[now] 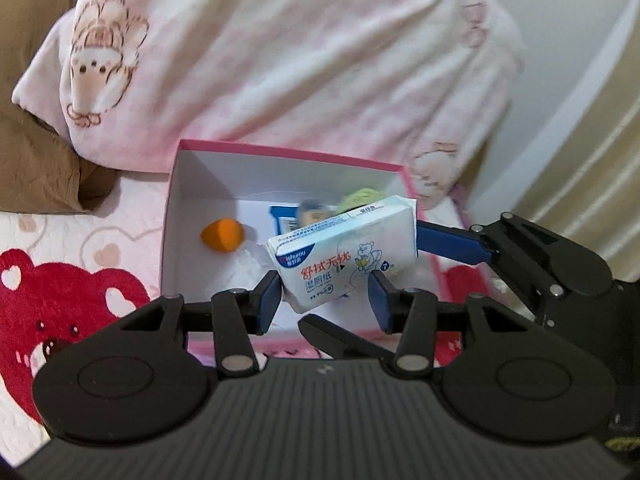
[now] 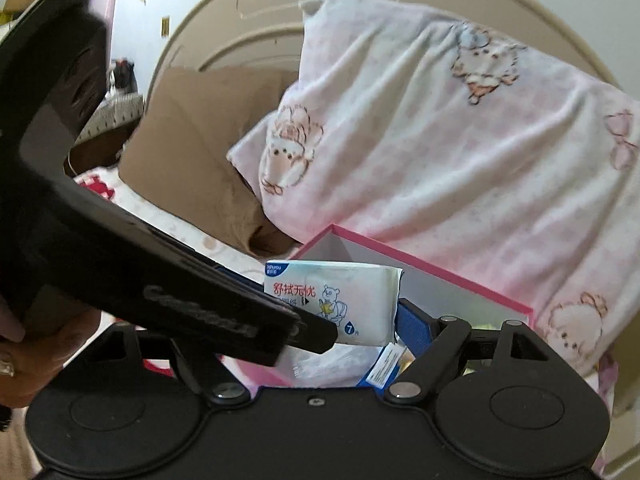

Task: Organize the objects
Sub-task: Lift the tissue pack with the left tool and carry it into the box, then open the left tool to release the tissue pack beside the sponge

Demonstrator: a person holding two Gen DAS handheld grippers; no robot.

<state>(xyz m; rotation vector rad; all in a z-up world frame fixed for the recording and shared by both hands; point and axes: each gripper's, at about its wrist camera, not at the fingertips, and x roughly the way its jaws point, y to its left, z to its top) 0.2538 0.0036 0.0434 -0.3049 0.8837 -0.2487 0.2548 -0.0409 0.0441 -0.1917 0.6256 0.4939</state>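
Pack: a white wet-wipe pack (image 1: 344, 260) hung tilted over the near right part of the box, above its contents and not resting on them. You had it between both tools, I judge so that it could be carried as one piece.
Left hand-held gripper (image 1: 326, 298): its jaws were partly closed on the pack's near end, a blue pad at each side. The left pad met the wrapper; I could not tell whether the right pad touched.
Right hand-held gripper (image 2: 352, 330): it stood wide, spanning the pack's length. One blue finger (image 1: 452, 244) pressed the pack's far right end; the other was hidden behind the left tool, so you could not confirm a full clamp.
Box: the pink-rimmed white box (image 1: 280, 152) sat open on the bed. Inside lay an orange piece (image 1: 222, 236) at the left, a blue packet (image 1: 282, 218), and something green (image 1: 362, 196) at the far right, blurred.
Why held so: I judge a soft pack sags, so two grips kept it level for lowering in.
Surface: a bedsheet with a red bear print (image 1: 60, 300), soft and uneven.
Room: a pink blanket (image 1: 300, 60) was heaped beyond the box, a brown pillow (image 2: 200, 152) to the left, a cream headboard (image 2: 260, 12) behind.
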